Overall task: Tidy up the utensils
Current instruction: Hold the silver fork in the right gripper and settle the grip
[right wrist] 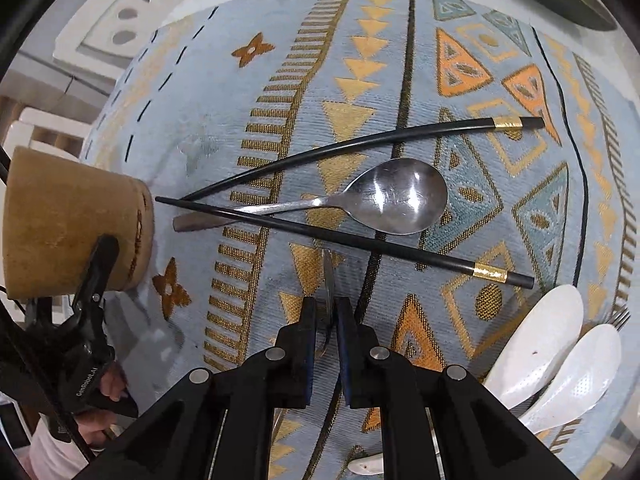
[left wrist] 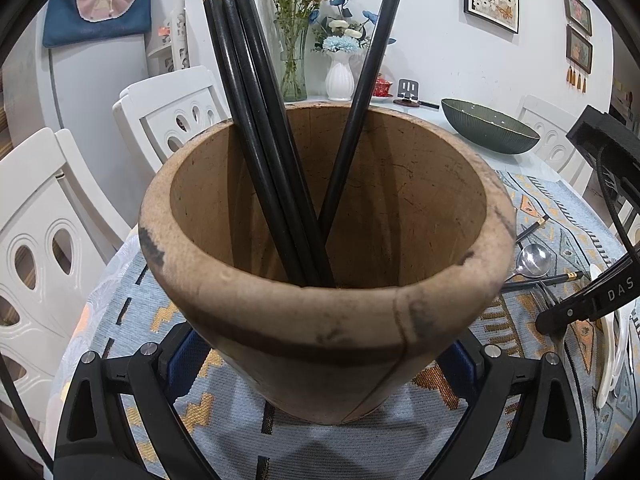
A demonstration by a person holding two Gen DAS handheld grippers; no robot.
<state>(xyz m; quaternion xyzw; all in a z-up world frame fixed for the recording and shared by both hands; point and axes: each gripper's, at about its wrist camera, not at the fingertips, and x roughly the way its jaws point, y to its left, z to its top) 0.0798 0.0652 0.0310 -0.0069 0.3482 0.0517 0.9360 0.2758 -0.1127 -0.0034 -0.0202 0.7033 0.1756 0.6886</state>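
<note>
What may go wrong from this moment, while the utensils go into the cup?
1. The right gripper pinches a thin metal utensil on a narrow part; it may twist or slip out.
2. The wooden cup in the left gripper already has four chopsticks leaning apart; a new piece may knock them.
3. A loose chopstick crosses the spoon handle; lifting one may drag the other.

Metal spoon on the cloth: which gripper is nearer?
Right. The right gripper, shut on a thin metal handle, hangs just short of the spoon. The left gripper is off to the side, clamped around the wooden holder.
</note>
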